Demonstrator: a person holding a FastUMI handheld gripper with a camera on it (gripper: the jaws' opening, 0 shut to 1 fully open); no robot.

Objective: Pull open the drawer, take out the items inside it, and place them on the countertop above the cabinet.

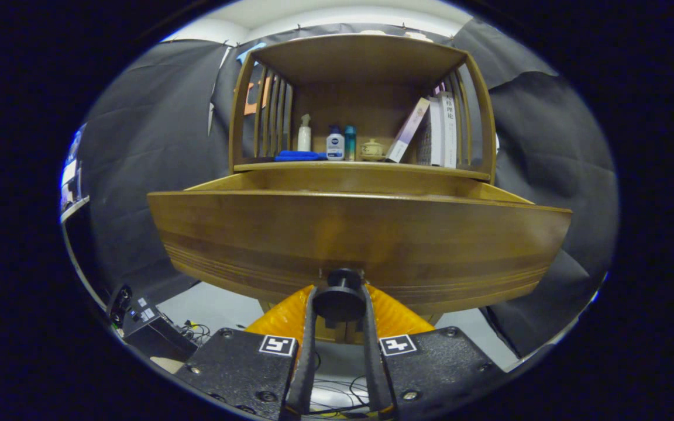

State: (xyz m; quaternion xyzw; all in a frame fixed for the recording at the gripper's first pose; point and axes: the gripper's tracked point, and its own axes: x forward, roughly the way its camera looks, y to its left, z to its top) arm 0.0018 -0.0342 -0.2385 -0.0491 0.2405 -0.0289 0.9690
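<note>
The wooden drawer stands pulled out from the cabinet, its broad front panel close ahead of me. A round black knob sticks out of the lower middle of that panel. My gripper is shut on the knob, one orange finger pressing on each side of it. The drawer's inside is hidden behind its front panel. Above the drawer runs the countertop, the floor of an open wooden shelf unit.
On the countertop stand a blue cloth, a white spray bottle, a white-and-blue bottle, a teal bottle, a small lidded jar and leaning books. A black box and cables lie on the floor below left.
</note>
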